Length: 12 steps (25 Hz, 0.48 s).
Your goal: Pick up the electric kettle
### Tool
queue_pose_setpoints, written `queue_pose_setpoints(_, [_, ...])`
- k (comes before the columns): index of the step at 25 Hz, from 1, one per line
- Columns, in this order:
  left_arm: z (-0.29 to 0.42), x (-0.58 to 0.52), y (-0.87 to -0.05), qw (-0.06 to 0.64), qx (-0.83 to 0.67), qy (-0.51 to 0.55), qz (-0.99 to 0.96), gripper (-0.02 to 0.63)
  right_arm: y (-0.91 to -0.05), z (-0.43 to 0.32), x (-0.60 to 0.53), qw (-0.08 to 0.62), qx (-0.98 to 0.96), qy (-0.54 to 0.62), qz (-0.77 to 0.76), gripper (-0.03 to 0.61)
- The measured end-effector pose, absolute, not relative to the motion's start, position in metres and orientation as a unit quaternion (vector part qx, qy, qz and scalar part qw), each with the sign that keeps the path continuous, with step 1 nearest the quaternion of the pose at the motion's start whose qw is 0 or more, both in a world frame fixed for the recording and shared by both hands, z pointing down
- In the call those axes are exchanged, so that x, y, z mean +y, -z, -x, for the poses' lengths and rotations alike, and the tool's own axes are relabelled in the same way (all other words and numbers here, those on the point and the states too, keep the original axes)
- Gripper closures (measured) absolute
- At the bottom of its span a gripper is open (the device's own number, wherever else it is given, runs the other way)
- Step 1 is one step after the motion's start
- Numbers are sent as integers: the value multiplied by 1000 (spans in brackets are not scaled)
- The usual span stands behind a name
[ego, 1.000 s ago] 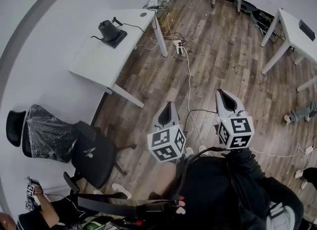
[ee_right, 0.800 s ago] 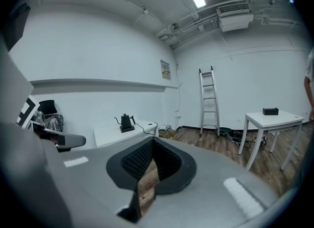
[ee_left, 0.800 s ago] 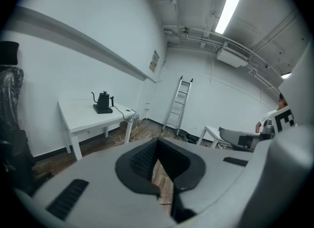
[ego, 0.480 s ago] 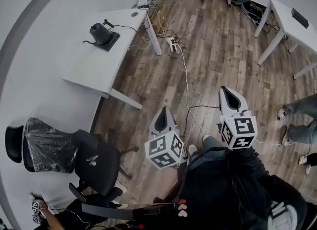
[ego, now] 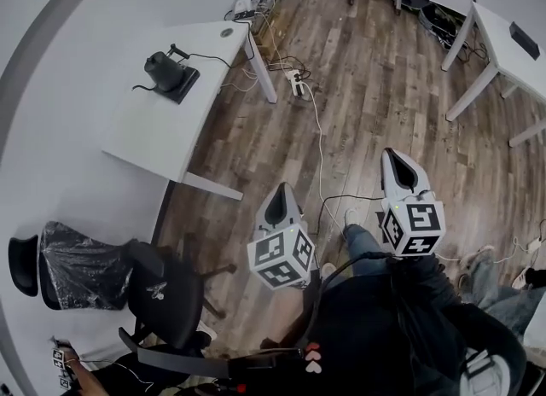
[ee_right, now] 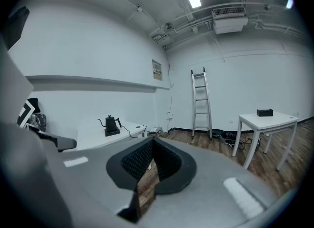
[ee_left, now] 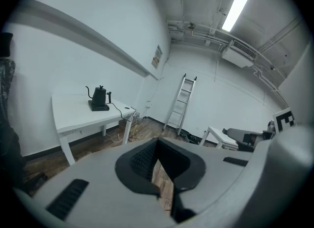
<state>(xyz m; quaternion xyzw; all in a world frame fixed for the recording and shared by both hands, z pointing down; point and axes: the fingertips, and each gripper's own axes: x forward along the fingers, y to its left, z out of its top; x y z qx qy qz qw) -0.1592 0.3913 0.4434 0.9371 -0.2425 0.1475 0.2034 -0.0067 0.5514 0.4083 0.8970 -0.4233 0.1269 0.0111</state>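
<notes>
The black electric kettle (ego: 161, 69) stands on its black base on a white table (ego: 166, 125) by the wall, far from both grippers. The left gripper view shows the kettle (ee_left: 99, 95) at mid left, and it appears small in the right gripper view (ee_right: 112, 122) too. My left gripper (ego: 284, 190) is held over the wooden floor, shut and with nothing in it. My right gripper (ego: 394, 156) is beside it to the right, also shut and holding nothing. Both point roughly towards the far end of the room.
A black office chair (ego: 166, 288) and a plastic-covered chair (ego: 72, 262) stand near the table's closer end. A power strip and cables (ego: 296, 84) lie on the floor. A second white table (ego: 503, 44) is at right, and a ladder (ee_left: 179, 105) leans on the far wall.
The whole view has moved forward over the floor: the kettle's table has slid down and left in the picture. Both grippers keep their place in the view and stay shut.
</notes>
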Motion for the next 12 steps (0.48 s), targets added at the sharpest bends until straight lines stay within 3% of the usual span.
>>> queue_pose_setpoints(12, [-12, 363, -415, 191, -229, -134, -945, 614, -388, -153, 528, 5, -419, -117, -901, 577])
